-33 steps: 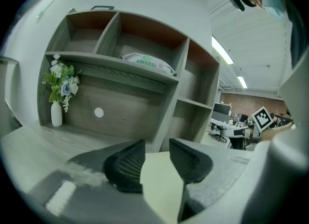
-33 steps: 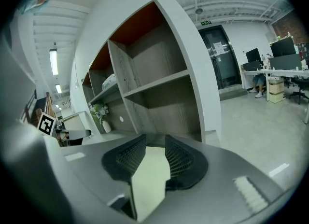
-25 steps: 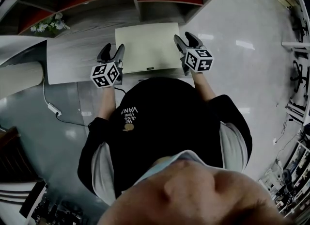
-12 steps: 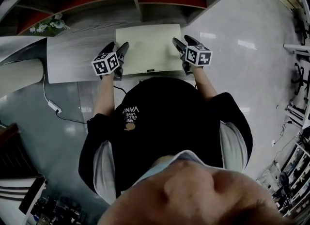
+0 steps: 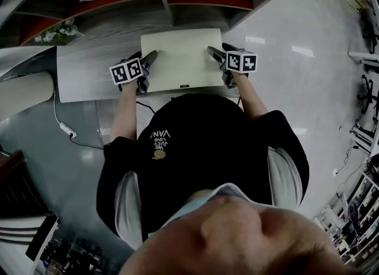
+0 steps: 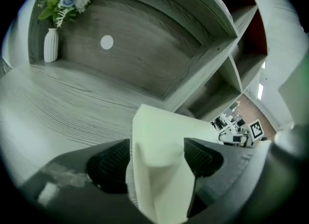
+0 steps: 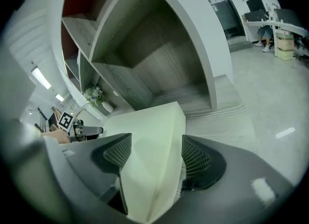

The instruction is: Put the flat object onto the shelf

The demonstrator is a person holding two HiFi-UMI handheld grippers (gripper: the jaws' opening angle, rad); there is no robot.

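Shelf [image 5: 100, 75]: a grey wood unit is filling the top of the head view. Its broad lower ledge is running in front of red-backed compartments and serving as the landing place.
Person [image 5: 195, 143]: standing square to the ledge in a dark top. Both arms are reaching forward, so the load is being handled evenly from its two sides.
Panel [image 5: 180, 54]: the pale flat object is lying on the ledge, its far edge close to the compartments and its near edge by the ledge's front. It is looking settled rather than hanging in the air.
Left gripper [image 5: 148, 60]: straddling the panel's left edge, its jaws having just been opening. The edge is sitting between the pads, which are standing wide and, by its own view, not pinching.
Right gripper [image 5: 218, 53]: mirroring it on the right edge, its jaws likewise just opening. The panel's corner is sitting between its spread pads.
Stage: going by the wide jaws and the resting panel, the release is taking place and the placing is looking all but done.
Risk: the jaws are enclosing the edges, so a careless pull back could be dragging the panel askew.
Vase [image 6: 50, 44]: white and holding flowers, it is standing at the ledge's far left, well apart from the panel and blocking nothing.
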